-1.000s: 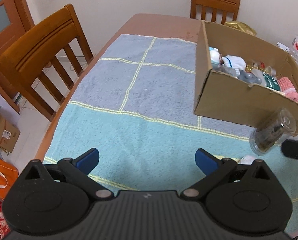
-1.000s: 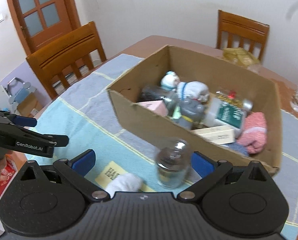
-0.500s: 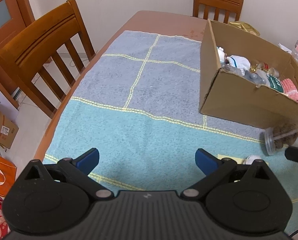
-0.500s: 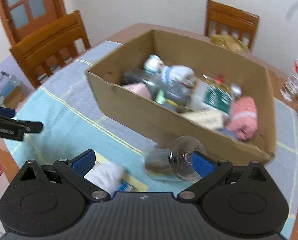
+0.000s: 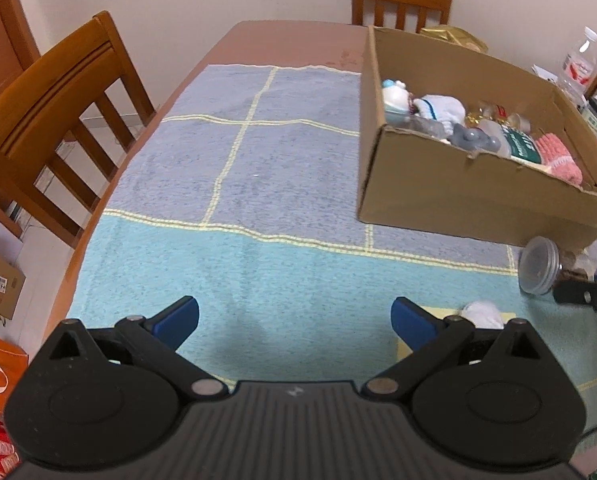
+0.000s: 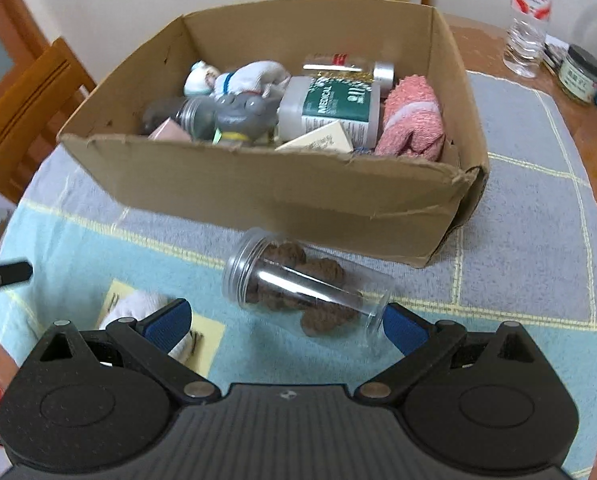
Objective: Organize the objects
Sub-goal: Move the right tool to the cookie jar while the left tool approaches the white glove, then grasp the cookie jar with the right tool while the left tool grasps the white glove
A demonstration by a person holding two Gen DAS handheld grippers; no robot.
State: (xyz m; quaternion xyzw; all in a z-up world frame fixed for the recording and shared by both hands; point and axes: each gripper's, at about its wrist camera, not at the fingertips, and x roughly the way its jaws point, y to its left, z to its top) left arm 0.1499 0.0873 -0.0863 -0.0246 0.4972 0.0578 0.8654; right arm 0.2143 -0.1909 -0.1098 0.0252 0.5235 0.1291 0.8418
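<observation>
Nearest the right gripper (image 6: 284, 320), between its widely spread blue pads, a clear plastic jar (image 6: 306, 286) of brown lumps lay on its side on the towel (image 6: 518, 240), its base touching or just beside the right pad and its lidded end pointing away to the left; nothing pinched it, so it seemed to have been set down loose and free to roll; half a second before it had been blurred and tipping over just in front of the pads, and a second before it had stood upright between them; just left of the jar a white rolled cloth (image 6: 138, 308) rested on a yellow card (image 6: 202, 340), probably waiting its turn; the left gripper (image 5: 294, 316) hung with its jaws spread too, empty, over bare towel, likely kept back so as not to crowd the working side, much as it was in both earlier views, though the jar had sunk from beside the box wall to the towel; beyond the jar, near but apart from it, stood the cardboard box (image 6: 258, 192), already heaped with toys, a pink cloth (image 6: 412, 120) and a green-labelled bottle (image 6: 334, 106), presumably the place where things were being gathered; farthest off, a water bottle (image 6: 528, 20) stood on the bare table.
</observation>
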